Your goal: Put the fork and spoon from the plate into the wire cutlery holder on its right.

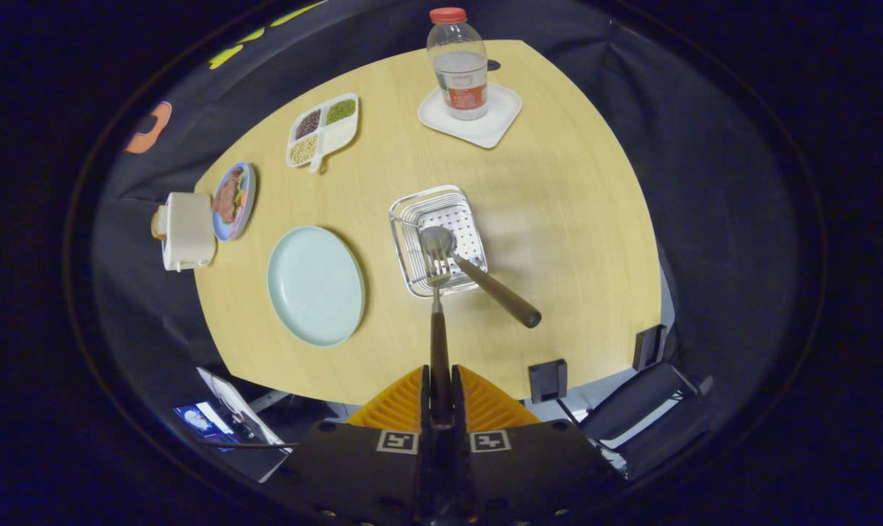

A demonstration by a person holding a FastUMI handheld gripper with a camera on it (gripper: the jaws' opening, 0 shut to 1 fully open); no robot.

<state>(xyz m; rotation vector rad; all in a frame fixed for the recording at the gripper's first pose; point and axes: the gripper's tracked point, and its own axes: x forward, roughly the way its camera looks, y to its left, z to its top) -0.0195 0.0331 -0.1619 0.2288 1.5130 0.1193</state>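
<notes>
Spoon (478, 274) is already leaning in the wire holder (412, 212), plate (315, 285) is empty off to the left. Jaws are clamped on the fork (438, 329) handle, tines hanging right over the holder just ahead. Next I'd guess: lower it, then let go.

Tongs (440, 391): ribbed wedge-shaped fingers (397, 405), dark body below, two square black-white marker tags, small screws.
</notes>
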